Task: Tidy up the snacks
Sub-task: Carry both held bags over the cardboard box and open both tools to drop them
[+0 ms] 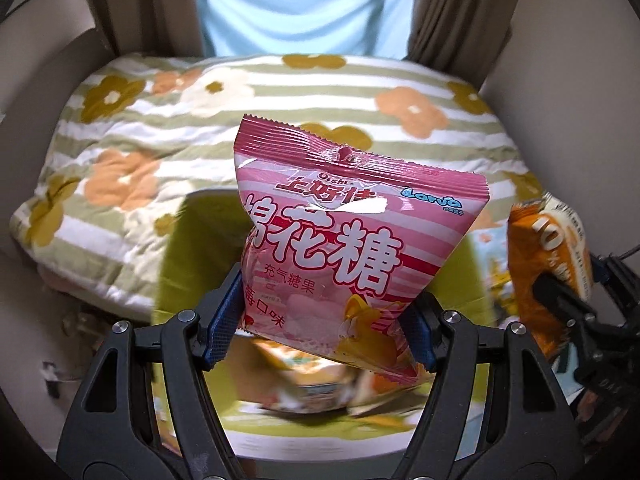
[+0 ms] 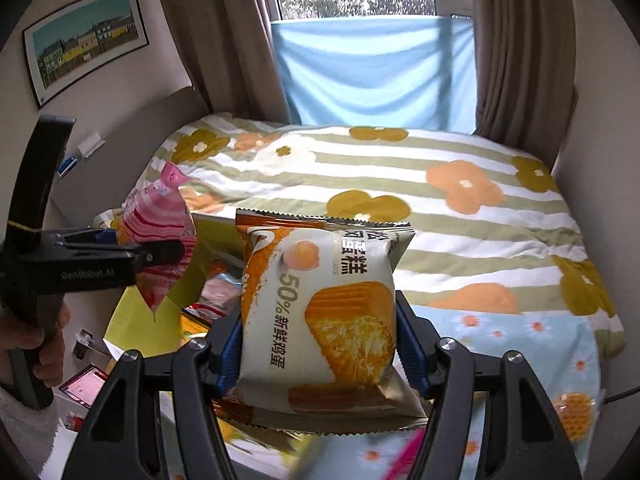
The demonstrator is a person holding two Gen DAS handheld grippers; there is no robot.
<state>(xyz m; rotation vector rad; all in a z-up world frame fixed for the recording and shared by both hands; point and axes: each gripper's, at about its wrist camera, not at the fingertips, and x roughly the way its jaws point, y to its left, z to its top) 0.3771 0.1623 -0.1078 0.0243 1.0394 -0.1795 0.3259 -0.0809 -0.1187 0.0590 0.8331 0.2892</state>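
Left gripper: it's clamping the pink marshmallow bag by its lower half, blue pads pressing in on both side edges. The bag is hanging in the air, standing upright but leaning a bit to the right.

Right gripper: same deal, it's squeezing the orange-and-white cake pack across the middle, pack upright with the print reading sideways. Both crimped end seals are sticking out past the fingers, top and bottom.

Pink bag edges: the serrated top seal is sitting well clear of the pads, nothing touching it. From the right wrist view the bag is showing up at far left, pinched in the other gripper.

Yellow-green box: it's sitting under both grippers at the near edge of the bed, and its wall is rising behind the pink bag. More snacks are lying inside but they're blurring out, can't tell what they are.

Gap between the two packs: they're hanging near each other but apart, not touching.

Flowered quilt: it's spreading out flat beyond the box, running back to the brown curtains and the blue cloth under the window.

Loose snack: a small yellow pack is lying on the blue daisy sheet at the right, near the bed's near edge.
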